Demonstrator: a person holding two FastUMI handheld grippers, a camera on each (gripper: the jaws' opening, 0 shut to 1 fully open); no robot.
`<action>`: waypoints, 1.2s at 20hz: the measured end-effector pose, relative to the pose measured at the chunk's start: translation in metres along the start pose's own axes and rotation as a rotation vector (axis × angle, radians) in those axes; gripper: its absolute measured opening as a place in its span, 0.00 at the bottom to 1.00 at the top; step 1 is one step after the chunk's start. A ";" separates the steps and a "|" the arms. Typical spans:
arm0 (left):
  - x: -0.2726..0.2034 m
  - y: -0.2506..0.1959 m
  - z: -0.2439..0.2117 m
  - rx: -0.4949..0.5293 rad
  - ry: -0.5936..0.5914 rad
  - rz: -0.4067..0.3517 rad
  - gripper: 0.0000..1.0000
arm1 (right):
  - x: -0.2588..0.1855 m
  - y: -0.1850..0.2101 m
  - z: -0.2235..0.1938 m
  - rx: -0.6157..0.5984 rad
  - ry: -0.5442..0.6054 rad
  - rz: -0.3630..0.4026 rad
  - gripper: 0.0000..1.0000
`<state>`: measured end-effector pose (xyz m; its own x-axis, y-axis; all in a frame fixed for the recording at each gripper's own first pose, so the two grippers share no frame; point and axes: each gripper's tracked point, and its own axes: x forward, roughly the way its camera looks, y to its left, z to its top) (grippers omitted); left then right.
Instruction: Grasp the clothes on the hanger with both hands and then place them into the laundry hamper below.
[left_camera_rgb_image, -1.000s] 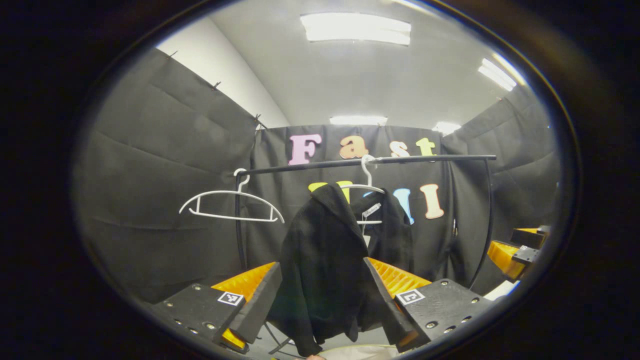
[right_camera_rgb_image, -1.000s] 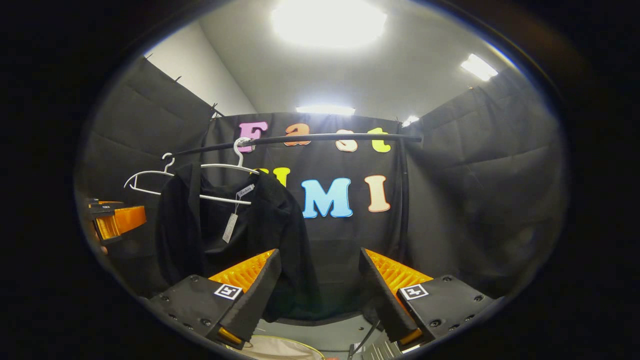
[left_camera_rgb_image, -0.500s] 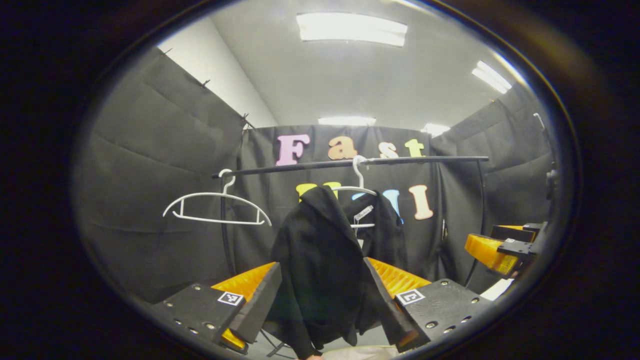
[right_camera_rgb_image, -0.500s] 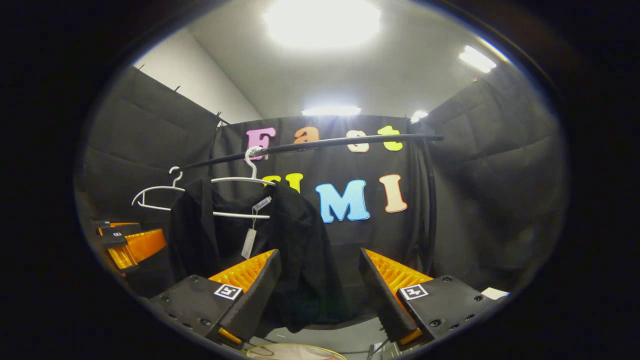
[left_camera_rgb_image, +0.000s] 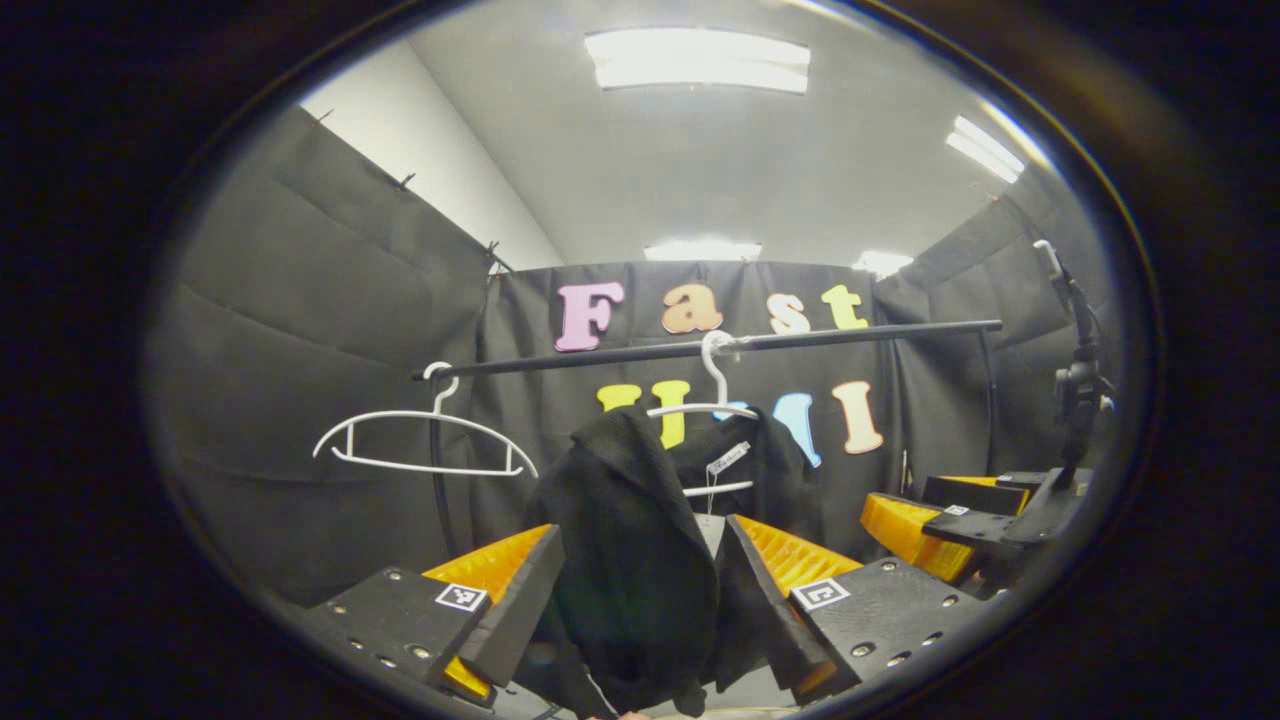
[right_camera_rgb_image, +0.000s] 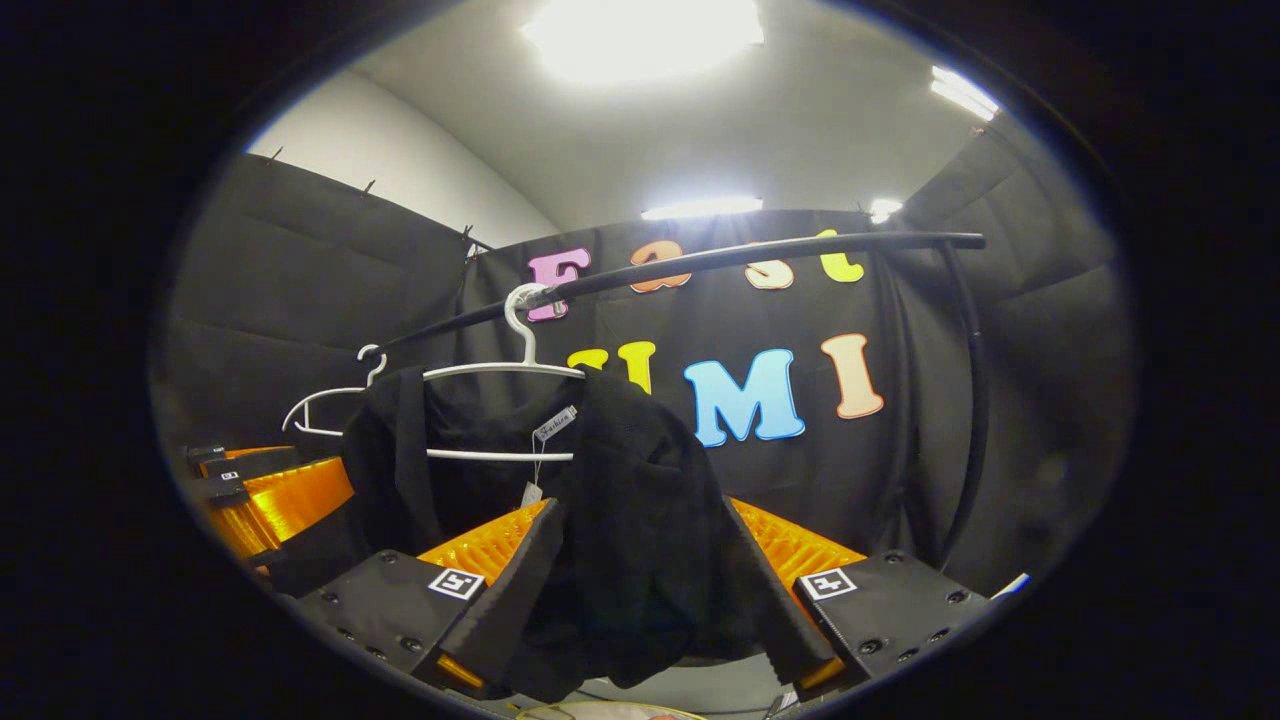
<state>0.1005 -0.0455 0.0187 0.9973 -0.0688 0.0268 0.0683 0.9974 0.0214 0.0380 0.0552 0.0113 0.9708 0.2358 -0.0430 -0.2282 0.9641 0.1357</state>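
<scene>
A black garment (left_camera_rgb_image: 640, 560) hangs on a white hanger (left_camera_rgb_image: 712, 405) hooked over a black rail (left_camera_rgb_image: 800, 335). In the left gripper view its left shoulder and sleeve hang between the spread fingers of my left gripper (left_camera_rgb_image: 640, 600), which is open. The right gripper (left_camera_rgb_image: 930, 515) shows at the right, level with the garment. In the right gripper view the garment (right_camera_rgb_image: 640, 520) hangs from the hanger (right_camera_rgb_image: 520, 370), and its right side lies between the wide fingers of my right gripper (right_camera_rgb_image: 640, 600), also open. The left gripper (right_camera_rgb_image: 270, 495) sits at the left beside the garment.
A bare white hanger (left_camera_rgb_image: 420, 440) hangs at the rail's left end, also in the right gripper view (right_camera_rgb_image: 330, 400). The rail's upright post (right_camera_rgb_image: 965, 420) curves down on the right. A camera stand (left_camera_rgb_image: 1075, 390) rises at the right. A pale rim (right_camera_rgb_image: 600, 710) shows below the garment.
Both grippers have closed in on the garment. The right gripper swung left, so the garment's right side now hangs between its fingers; before, only its edge was there.
</scene>
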 end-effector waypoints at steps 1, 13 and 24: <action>0.006 -0.002 -0.002 0.000 0.007 0.012 0.94 | 0.004 0.003 0.000 0.009 0.003 0.019 0.98; 0.065 -0.014 -0.027 0.039 0.069 0.122 0.94 | 0.102 0.013 -0.016 0.054 0.056 0.113 0.98; 0.094 -0.009 -0.045 0.058 0.105 0.215 0.94 | 0.152 0.033 -0.043 0.116 0.126 0.141 0.98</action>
<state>0.1946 -0.0601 -0.0243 0.9864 0.1499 -0.0674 -0.1441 0.9860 0.0843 0.1754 0.1281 -0.0332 0.9114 0.3877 -0.1380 -0.3439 0.9017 0.2619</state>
